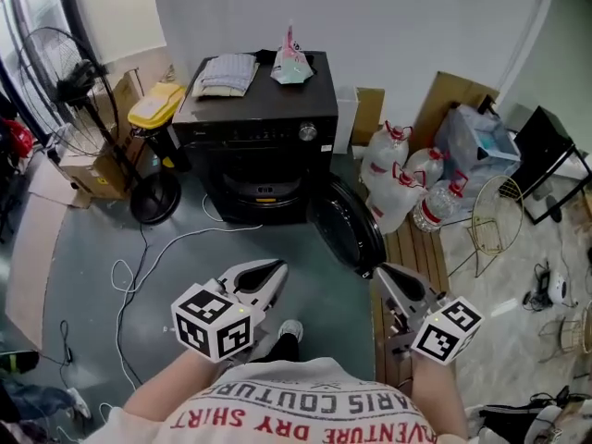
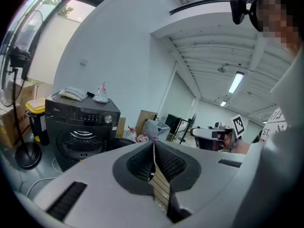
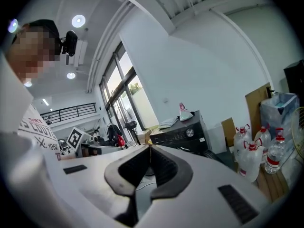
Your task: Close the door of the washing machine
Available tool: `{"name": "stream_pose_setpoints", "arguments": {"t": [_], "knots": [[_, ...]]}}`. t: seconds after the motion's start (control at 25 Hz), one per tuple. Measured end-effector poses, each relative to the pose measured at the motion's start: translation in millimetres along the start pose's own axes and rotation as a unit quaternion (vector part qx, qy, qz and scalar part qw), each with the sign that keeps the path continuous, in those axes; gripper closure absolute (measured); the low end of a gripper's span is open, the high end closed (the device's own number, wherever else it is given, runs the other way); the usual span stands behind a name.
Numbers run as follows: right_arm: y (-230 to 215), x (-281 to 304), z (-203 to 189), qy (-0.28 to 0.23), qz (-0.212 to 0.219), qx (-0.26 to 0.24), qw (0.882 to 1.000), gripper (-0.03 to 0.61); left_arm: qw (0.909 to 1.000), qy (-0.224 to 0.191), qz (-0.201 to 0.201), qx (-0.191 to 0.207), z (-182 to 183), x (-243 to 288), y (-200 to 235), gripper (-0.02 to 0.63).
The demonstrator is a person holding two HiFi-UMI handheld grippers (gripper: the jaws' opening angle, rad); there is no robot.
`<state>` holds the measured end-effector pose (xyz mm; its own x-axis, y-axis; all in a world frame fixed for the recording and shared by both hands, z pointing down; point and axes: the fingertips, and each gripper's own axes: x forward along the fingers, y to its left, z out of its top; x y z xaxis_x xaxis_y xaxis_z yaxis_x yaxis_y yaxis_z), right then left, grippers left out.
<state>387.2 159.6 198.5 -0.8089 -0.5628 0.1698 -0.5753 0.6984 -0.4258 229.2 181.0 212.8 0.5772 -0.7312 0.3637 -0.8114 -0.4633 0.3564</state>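
Hanging open, washing machine door (image 1: 348, 222) looks dark, details indistinct.

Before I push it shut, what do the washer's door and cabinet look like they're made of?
Door: looks like a dark glossy plastic ring, probably around glass; its rim catches light. Cabinet: dark grey, satin, likely painted sheet metal; flat faces, crisp edges. Drum: perforated bright metal, apparently stainless steel.

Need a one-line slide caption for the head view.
Shut, empty left gripper and right gripper face the black washing machine, its round door standing open.
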Motion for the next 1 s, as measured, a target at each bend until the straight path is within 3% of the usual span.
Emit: {"name": "stream_pose_setpoints", "arguments": {"t": [0.24, 0.48, 0.6, 1.0], "knots": [[-43.4, 48.8, 5.9, 0.021, -0.025, -0.032, 0.999, 0.554, 0.9994, 0.029, -0.016, -0.008, 8.5, 54.6, 53.5, 0.581], [-94.8, 66.6, 0.2, 0.035, -0.058, -0.013, 0.998, 0.545, 0.9974, 0.062, -0.033, -0.018, 5.5, 99.9, 87.7, 0.581], [-123.5, 63.2, -5.8, 0.047, -0.086, -0.015, 0.995, 0.450, 0.9956, 0.081, -0.044, -0.018, 1.5, 119.8, 94.7, 0.581], [-218.0, 41.9, -98.7, 0.161, -0.145, -0.034, 0.976, 0.331, 0.9875, 0.146, -0.057, -0.016, -31.5, 178.5, 88.4, 0.581]]}}
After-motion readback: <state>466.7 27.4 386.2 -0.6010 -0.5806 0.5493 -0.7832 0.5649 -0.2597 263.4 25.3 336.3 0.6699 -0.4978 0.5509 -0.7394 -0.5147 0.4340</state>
